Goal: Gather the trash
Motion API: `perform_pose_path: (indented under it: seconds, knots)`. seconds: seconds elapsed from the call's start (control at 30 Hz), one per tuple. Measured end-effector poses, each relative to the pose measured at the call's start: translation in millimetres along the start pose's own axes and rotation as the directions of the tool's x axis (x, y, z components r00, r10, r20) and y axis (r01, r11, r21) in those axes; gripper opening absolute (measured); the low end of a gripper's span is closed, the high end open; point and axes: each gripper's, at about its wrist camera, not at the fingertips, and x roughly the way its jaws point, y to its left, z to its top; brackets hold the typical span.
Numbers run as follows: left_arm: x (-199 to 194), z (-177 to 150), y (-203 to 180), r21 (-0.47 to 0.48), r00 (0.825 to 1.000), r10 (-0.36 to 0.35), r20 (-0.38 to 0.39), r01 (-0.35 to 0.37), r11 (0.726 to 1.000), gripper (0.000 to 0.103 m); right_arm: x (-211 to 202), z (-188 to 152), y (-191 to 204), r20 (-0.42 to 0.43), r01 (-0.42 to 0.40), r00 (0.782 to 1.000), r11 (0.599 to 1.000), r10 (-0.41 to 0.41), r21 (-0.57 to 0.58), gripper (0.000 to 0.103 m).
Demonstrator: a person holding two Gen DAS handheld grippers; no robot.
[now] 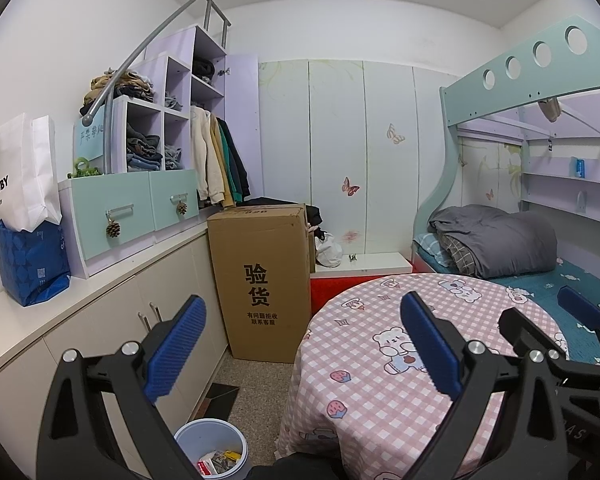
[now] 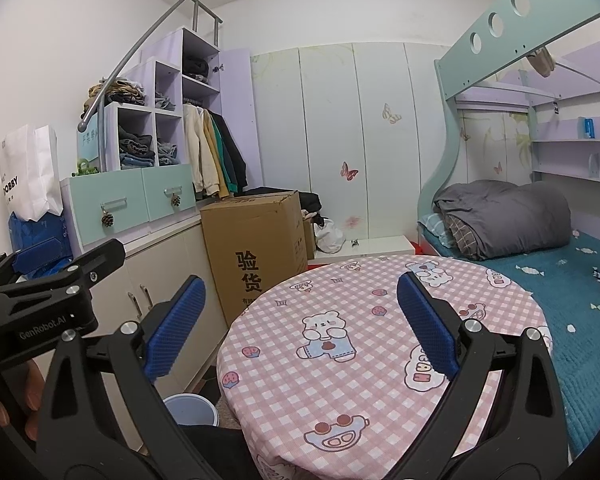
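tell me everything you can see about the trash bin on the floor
The trash bin is a round, pale blue-grey bucket that looks like plastic, standing upright and open-topped on the speckled floor. It sits between the low cabinet and the round table with the pink checked tablecloth, in front of the tall cardboard box. The left wrist view shows scraps inside, including something red and white and something yellow. No lid or liner shows. Neither gripper touches it.
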Motion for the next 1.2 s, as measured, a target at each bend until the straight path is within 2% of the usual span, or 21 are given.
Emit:
perform_pose_path:
  seconds: [1.2]
  knots:
    - [-0.7, -0.8, 2.7, 0.007, 1.000, -0.003, -0.002, 0.003, 1.000, 0.096, -4.7, -5.0, 8.8, -0.004, 0.001, 1.000, 1.000, -0.001, 0.007, 0.095]
